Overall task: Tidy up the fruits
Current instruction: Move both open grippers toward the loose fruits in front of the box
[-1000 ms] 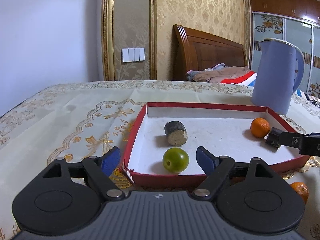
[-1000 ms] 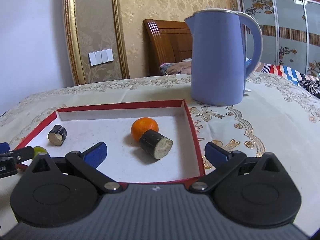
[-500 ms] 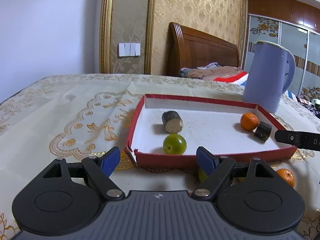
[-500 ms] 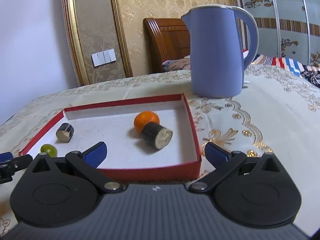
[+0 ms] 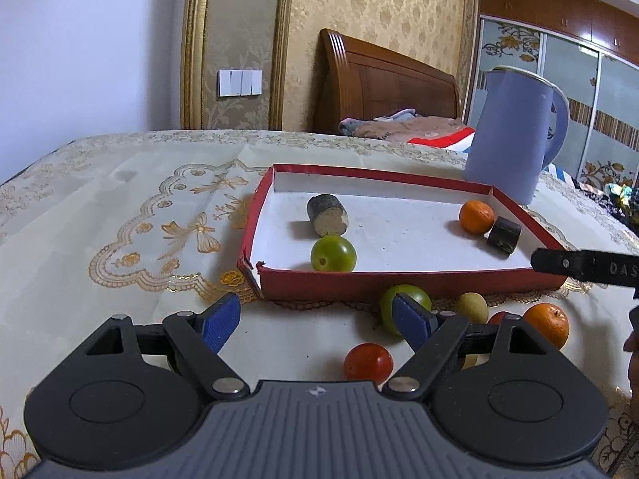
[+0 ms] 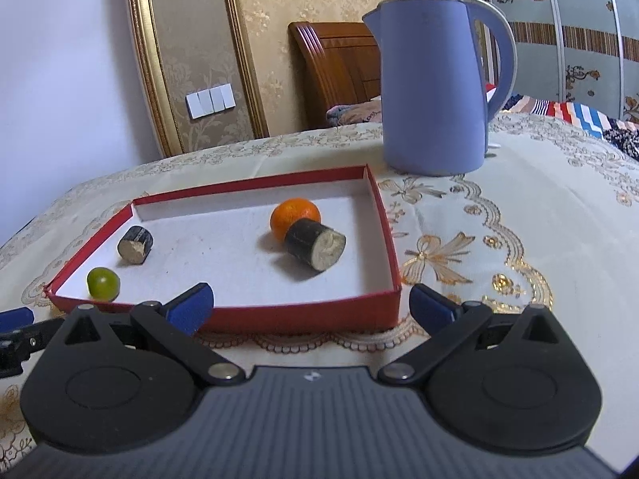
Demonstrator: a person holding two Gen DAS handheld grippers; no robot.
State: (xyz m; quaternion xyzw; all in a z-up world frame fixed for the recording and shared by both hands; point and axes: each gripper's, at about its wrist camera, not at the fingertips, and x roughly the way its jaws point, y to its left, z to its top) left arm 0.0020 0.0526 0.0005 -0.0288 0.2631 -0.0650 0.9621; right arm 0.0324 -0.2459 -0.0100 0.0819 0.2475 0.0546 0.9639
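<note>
1. Step in hand — between picks. The left hand-held gripper [image 5: 315,319] hangs just short of the red box [image 5: 399,285], blue pads apart, nothing between them. The right hand-held gripper [image 6: 309,305] is likewise spread wide and empty, its pads at the box's near wall.
2. Already in the box, ahead of both grippers: a green fruit [image 5: 333,254], an orange [image 5: 476,216], and two dark cut cylinders [image 5: 327,215] [image 5: 504,236] — the far-right one touching the orange.
3. Loose on the tabletop, between the left gripper and the box wall: a larger green fruit [image 5: 389,303] partly behind its right pad, a red fruit [image 5: 368,362] nearer and below that pad, a pale yellowish one [image 5: 472,306] and a second orange [image 5: 547,324] further right.
4. Judged next move — shift the left gripper rightward and down so the spread pads straddle one loose fruit, likely the green or the red, then close gently; round fruit may roll off a glancing pad.
5. Lift must clear the near wall before release.
6. The blue kettle [image 6: 437,84] stands beyond the box, well clear.
</note>
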